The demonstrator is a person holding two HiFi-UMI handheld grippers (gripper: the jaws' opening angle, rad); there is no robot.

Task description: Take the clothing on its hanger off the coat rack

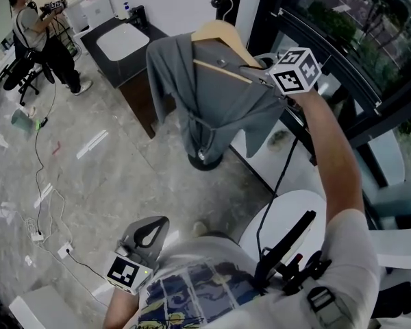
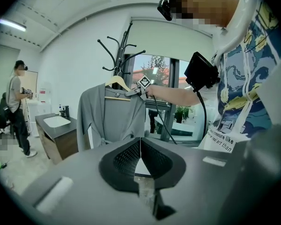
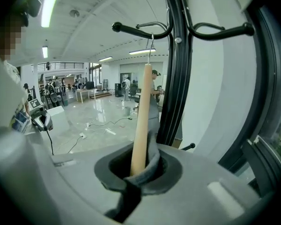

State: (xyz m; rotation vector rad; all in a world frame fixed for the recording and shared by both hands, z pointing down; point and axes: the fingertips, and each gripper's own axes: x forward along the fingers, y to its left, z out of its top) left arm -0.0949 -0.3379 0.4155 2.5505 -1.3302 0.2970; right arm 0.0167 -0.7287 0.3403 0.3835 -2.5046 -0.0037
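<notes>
The right gripper (image 1: 264, 76) is pinching its jaws on the stiff hanger (image 1: 222, 34) end, wrapped in the soft, floppy robe (image 1: 212, 108). The left gripper (image 2: 140, 145) is sitting with jaws closed, empty.

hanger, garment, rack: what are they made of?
Hanger: pale wood by its tan matte look, with a thin metal hook. Garment: soft grey matte fabric, draping in folds; likely a knit. Rack: black glossy tubes with highlights, probably painted metal.
</notes>
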